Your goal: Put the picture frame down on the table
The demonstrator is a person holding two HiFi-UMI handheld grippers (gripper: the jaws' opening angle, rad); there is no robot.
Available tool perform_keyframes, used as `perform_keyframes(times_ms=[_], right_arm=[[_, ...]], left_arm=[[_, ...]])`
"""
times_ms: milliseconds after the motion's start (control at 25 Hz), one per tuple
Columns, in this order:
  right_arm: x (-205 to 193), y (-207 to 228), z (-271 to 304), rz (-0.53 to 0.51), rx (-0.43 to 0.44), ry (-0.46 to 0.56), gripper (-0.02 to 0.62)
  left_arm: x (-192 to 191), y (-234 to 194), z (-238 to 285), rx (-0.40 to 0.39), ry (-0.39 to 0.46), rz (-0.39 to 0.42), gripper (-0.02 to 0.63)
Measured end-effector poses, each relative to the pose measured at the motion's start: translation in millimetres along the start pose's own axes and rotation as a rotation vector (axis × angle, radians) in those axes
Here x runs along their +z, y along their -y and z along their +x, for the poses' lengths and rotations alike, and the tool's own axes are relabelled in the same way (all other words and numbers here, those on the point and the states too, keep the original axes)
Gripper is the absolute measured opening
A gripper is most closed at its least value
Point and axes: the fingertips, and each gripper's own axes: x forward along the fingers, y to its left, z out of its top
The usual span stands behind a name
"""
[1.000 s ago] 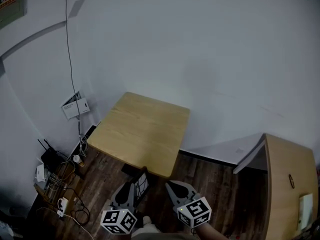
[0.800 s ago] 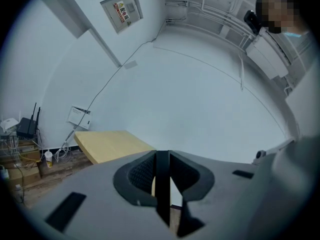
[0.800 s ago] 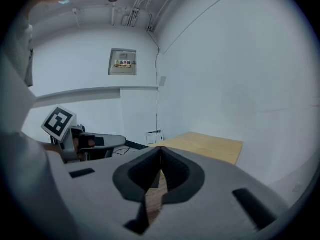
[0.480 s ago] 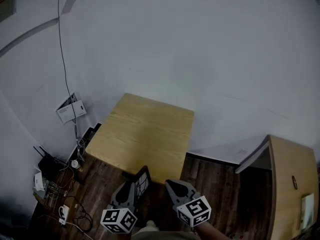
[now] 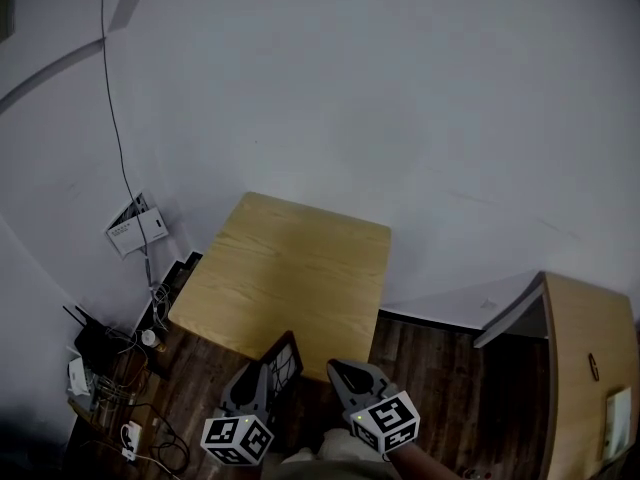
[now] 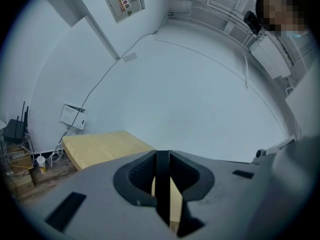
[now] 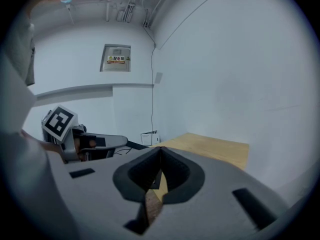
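The wall panel (image 7: 116, 58) bears a label (image 7: 118, 59) reading "配电箱".

Picture frame (image 5: 284, 358): one
Wooden table (image 5: 290, 268): one
Grippers: two, left gripper (image 5: 264, 368) and right gripper (image 5: 336, 368)
Wooden cabinet (image 5: 585, 368): one, 4 o'clock
White wall box (image 5: 134, 227): one, 9 o'clock
Router (image 6: 14, 131): one

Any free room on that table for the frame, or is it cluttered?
Whole table top is bare, wall edge to the near edge by the picture frame in the left claw. Crowding is only on the floor left of it: router and cables.
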Motion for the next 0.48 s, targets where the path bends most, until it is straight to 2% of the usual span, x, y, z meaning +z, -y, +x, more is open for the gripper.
perform_keyframes(times_ms=[480], right_arm=[[24, 59, 51, -0.019, 0.063, -0.024, 0.000]], left_arm=[[9, -4, 73, 0.051, 0.006, -0.038, 0.061]])
